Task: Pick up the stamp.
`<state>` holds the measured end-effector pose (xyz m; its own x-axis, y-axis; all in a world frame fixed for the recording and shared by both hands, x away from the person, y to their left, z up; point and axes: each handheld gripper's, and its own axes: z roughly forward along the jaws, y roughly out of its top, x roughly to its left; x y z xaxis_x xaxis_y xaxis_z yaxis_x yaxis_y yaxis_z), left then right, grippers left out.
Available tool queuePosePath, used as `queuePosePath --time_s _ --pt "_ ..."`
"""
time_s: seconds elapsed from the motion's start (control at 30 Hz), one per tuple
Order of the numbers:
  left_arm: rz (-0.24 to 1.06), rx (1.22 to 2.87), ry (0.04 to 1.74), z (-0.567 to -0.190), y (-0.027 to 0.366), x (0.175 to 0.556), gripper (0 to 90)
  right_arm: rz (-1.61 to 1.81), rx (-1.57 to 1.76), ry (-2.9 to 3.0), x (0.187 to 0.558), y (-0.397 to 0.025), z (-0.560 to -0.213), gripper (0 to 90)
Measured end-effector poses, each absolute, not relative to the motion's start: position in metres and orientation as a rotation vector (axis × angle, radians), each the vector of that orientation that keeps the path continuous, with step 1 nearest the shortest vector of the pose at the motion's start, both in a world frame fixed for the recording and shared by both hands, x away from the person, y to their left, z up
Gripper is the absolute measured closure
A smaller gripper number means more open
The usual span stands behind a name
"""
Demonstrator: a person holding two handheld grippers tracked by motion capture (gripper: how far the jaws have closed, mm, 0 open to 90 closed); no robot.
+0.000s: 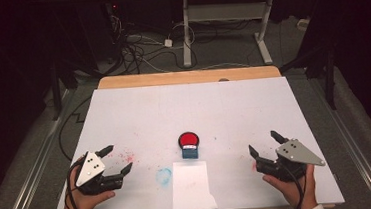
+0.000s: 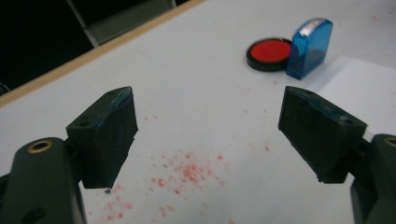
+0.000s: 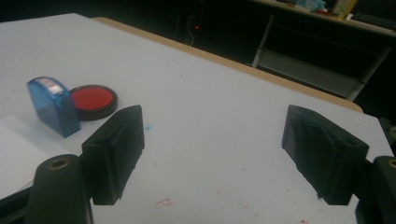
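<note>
High view: a white table (image 1: 124, 114) with a blue stamp (image 1: 190, 153) standing upright at its middle, touching the near edge of a round red ink pad (image 1: 188, 140) and just beyond the far edge of a white sheet of paper (image 1: 192, 185). The left gripper (image 1: 119, 159) rests near the left front of the table and the right gripper (image 1: 266, 144) near the right front, both well apart from the stamp, each with its jaws spread wide and holding nothing.

Left gripper view: the stamp (image 2: 309, 47) appears as a translucent blue block with a rounded top and a pale label strip along its crown; the ink pad (image 2: 269, 52) is a shallow black dish with a red face. Red ink specks (image 2: 187, 173) dot the table between the jaws.

Right gripper view: the stamp (image 3: 52, 107) leans slightly against the ink pad (image 3: 95, 101).

The step in hand is judged to be the reach for the stamp. It is best done by bringing one gripper in level, closing on the two flat blue sides below the rounded top, and lifting straight so the pad is not dragged.
</note>
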<state>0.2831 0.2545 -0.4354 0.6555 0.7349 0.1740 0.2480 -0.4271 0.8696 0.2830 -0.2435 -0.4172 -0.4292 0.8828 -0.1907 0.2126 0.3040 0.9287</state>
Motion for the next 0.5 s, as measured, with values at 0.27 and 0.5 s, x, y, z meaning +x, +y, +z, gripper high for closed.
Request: queuePosePath --time_s 0.27,0.5 --pt "0.686 2.044 0.743 -0.441 0.247 0.283 18.8 1.119 0.91 1.883 0.274 -0.236 -0.419 21.3" --pt "0.679 2.051 0.747 -0.442 0.249 0.282 18.8 1.117 0.874 1.892 0.27 -0.232 -0.416 21.2"
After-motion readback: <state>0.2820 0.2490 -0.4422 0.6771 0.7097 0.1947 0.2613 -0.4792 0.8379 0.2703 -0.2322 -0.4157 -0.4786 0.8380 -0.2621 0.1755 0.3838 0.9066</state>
